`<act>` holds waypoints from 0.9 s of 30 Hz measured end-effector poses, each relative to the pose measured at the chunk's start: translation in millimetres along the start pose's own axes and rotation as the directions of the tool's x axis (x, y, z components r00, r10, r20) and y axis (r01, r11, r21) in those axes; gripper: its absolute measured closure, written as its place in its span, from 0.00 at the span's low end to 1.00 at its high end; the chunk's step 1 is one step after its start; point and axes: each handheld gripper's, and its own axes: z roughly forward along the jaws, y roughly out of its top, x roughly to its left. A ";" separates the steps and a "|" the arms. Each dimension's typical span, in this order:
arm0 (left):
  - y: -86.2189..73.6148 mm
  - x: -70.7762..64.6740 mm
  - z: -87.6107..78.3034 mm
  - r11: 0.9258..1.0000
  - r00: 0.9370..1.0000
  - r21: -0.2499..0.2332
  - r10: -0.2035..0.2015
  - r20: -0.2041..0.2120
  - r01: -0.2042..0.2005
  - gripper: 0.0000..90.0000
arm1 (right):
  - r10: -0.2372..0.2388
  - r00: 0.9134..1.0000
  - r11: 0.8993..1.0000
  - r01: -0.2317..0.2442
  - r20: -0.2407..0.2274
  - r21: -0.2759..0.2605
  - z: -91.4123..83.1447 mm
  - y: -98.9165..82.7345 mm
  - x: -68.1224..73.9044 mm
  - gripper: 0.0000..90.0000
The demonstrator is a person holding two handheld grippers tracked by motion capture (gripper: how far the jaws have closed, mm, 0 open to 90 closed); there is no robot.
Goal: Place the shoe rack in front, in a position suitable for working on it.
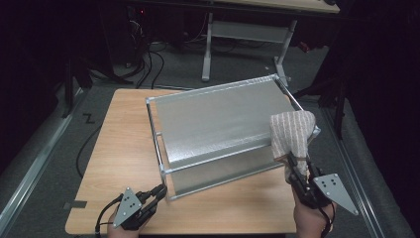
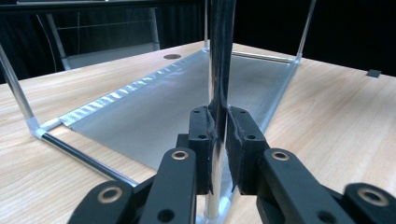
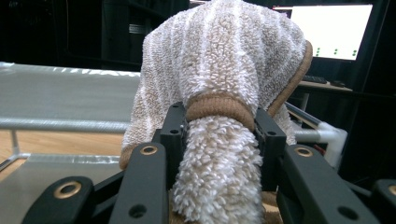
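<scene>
A shiny metal rack with two flat shelves is seen standing on a wooden table, a little turned, so that one corner points toward the person. The left gripper is held low at the near left corner of the rack. In the left gripper view, a thin upright post of the rack is pinched tight between the two black jaws, which are almost fully closed on it. The lower shelf is seen stretching away behind the post, flat on the table. The right gripper is held at the near right side of the rack. A striped towel, cream and brown with a tan edge, is gripped in its jaws. In the right gripper view, a thick bunch of the towel is squeezed between the pads, and the jaws are kept part way apart by the fluffy cloth. The rest of the towel is humped up above the jaws and is seen against the right end of the top shelf. Whether the cloth is pressed on the shelf or just beside it cannot be told. A bright screen is seen far behind the towel, with small green dots on it. No words, brands or labels can be read anywhere.
</scene>
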 end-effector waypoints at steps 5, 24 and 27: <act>-3.2 -2.8 -9.5 1.000 1.000 0.008 0.000 -0.004 0.000 0.89 | 0.002 1.000 1.000 -0.002 -0.002 -0.015 10.8 6.4 -4.7 0.71; -5.5 -7.2 -0.3 0.999 0.999 0.037 -0.008 -0.043 0.009 0.72 | 0.032 0.999 0.999 -0.031 -0.017 0.032 77.6 30.0 -12.5 0.70; -5.5 -4.6 3.1 0.999 0.999 0.033 -0.016 -0.032 0.017 0.69 | 0.031 0.999 0.998 -0.030 -0.009 0.064 86.5 26.9 -13.2 0.69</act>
